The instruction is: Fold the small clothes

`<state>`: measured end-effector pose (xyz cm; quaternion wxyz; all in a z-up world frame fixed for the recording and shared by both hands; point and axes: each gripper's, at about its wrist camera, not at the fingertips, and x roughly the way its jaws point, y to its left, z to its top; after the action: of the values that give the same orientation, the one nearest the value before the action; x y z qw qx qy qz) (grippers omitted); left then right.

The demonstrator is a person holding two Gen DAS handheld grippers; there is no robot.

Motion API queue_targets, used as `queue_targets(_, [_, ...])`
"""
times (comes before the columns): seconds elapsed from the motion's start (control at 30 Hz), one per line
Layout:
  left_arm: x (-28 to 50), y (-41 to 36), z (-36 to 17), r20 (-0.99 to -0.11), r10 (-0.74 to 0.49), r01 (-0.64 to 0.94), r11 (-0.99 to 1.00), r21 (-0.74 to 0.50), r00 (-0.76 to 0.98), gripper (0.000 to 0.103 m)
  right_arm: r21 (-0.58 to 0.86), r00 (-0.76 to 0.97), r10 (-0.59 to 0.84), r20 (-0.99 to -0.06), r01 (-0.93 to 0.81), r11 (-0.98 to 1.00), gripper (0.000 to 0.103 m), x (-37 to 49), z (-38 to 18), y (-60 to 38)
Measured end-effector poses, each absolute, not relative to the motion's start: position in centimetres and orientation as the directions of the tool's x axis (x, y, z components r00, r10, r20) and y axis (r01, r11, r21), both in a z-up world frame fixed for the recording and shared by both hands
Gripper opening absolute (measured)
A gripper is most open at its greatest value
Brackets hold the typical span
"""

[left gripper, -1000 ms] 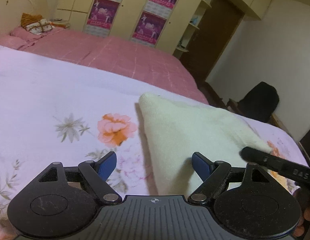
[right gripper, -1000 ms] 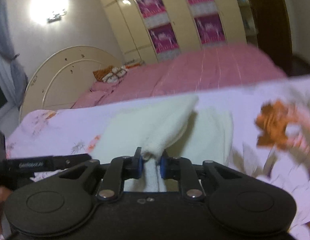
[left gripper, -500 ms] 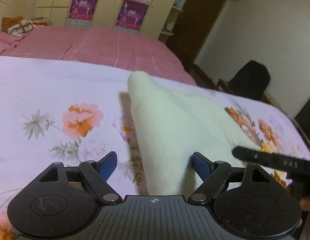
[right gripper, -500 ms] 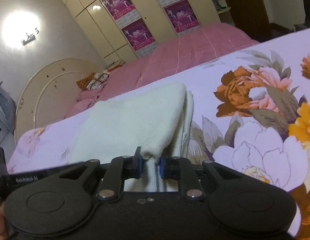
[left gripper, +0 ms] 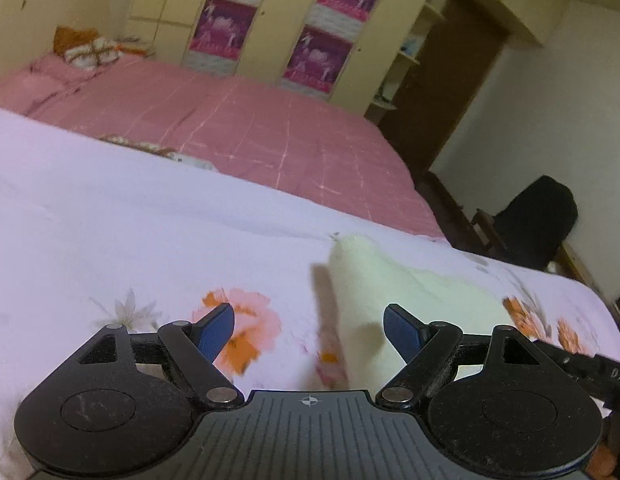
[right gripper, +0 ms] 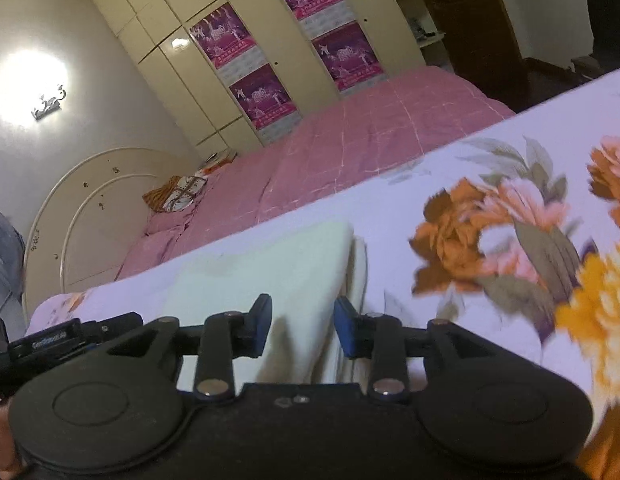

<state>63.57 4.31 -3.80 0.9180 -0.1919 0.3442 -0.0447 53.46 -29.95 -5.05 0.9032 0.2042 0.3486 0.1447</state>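
A cream knitted garment (left gripper: 394,288) lies folded on the floral bedsheet (left gripper: 109,240). In the left wrist view it sits just ahead of the right finger. My left gripper (left gripper: 308,326) is open and empty, with the garment's near edge between its fingers. In the right wrist view the garment (right gripper: 277,268) lies flat, its folded layers showing at the right edge. My right gripper (right gripper: 301,326) is open around the garment's near edge, holding nothing. The other gripper's black body (right gripper: 49,340) shows at the left.
A pink bed (left gripper: 237,128) stands beyond the floral sheet, with a cream headboard (right gripper: 89,216) and wardrobe with purple posters (right gripper: 269,52). A dark chair (left gripper: 534,220) stands at the right by the wall. Large orange flowers (right gripper: 490,220) are printed on the sheet.
My right gripper has opened and let go of the garment, which now lies flat. My left gripper stays open and has shifted left, so the garment sits further right.
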Motion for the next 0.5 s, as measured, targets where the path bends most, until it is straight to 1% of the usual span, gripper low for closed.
queue_targets(0.1, [65.2,3.7,-4.8,-0.632,-0.225,-0.040,0.925,-0.377,0.742,0.081,0.455,0.681,0.406,-0.610,-0.120,0.883,0.035,55.8,-6.1,-29.5])
queue_targets(0.17, [66.4,2.6,-5.6,-0.661,-0.234,-0.030,0.932,-0.362,0.713,0.081,0.439,0.665,0.409,-0.625,-0.134,0.888,0.027,56.6,-6.9,-29.3])
queue_targets(0.2, [66.8,2.0,-6.0,-0.673,-0.220,-0.029,0.941,-0.338,0.706,0.081,0.410,0.664,0.387,-0.640,-0.131,0.903,0.018,56.8,-7.2,-29.2])
queue_targets(0.23, [67.0,1.3,-6.2,-0.674,-0.199,-0.017,0.954,-0.299,0.712,0.081,0.401,0.657,0.373,-0.655,-0.116,0.909,0.017,56.9,-7.6,-29.4])
queue_targets(0.27, [67.1,0.5,-6.0,-0.676,-0.179,0.002,0.967,-0.254,0.715,0.081,0.410,0.659,0.366,-0.656,-0.095,0.907,0.017,56.8,-8.1,-29.8])
queue_targets(0.3, [67.3,-0.2,-5.9,-0.677,-0.162,0.015,0.976,-0.218,0.718,0.081,0.413,0.665,0.355,-0.657,-0.077,0.908,0.019,56.8,-8.4,-30.2])
queue_targets(0.4, [67.4,0.5,-5.3,-0.685,-0.186,0.000,0.965,-0.262,0.705,0.081,0.412,0.663,0.350,-0.662,-0.068,0.909,0.020,56.6,-8.4,-30.4])
queue_targets(0.5, [64.8,1.8,-4.0,-0.641,-0.239,0.044,0.951,-0.305,0.729,0.081,0.416,0.679,0.348,-0.647,-0.069,0.907,0.027,54.9,-6.8,-30.5])
